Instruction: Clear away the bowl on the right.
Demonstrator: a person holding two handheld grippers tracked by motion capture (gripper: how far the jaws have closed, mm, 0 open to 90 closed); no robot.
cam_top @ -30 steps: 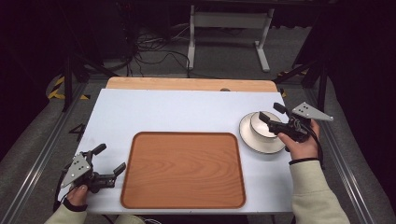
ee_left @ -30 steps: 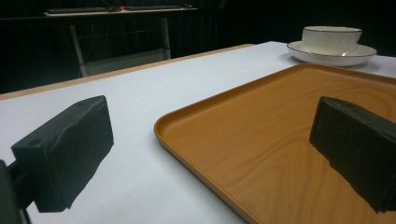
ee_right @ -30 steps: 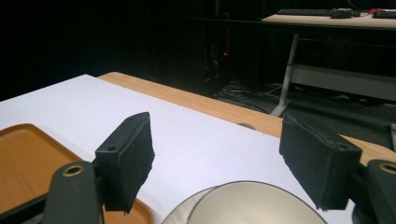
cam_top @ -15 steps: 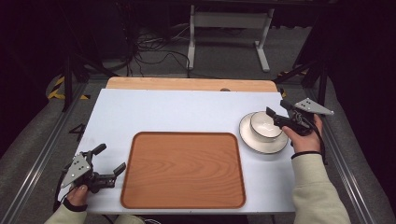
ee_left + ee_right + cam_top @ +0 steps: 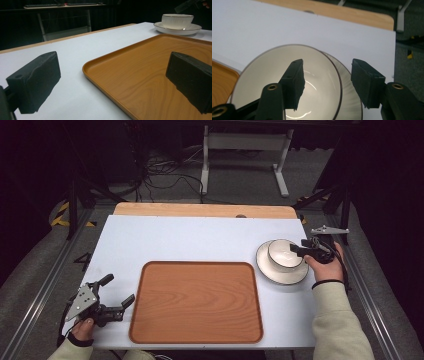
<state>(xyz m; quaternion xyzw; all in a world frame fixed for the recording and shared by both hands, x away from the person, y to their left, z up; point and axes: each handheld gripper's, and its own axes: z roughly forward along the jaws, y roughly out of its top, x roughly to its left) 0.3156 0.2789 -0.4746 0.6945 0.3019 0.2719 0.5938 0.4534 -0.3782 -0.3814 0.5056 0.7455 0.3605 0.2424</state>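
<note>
Bowl [image 5: 284,254] rim between my right gripper [image 5: 327,82] jaws, which have just been closing, not yet pinching.
Stiff, slippery, fragile: grip the right rim; saucer [image 5: 268,270] sits loose; left gripper [image 5: 118,295] spread.

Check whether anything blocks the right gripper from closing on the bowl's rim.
Nothing visible does. The right gripper straddles the bowl rim, one finger inside, one outside over the plate; its fingers have just been closing.

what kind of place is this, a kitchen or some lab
Most likely a recording lab, not a kitchen: a plain white table under dark surroundings, loose cables on the floor, and metal stands behind.
</note>
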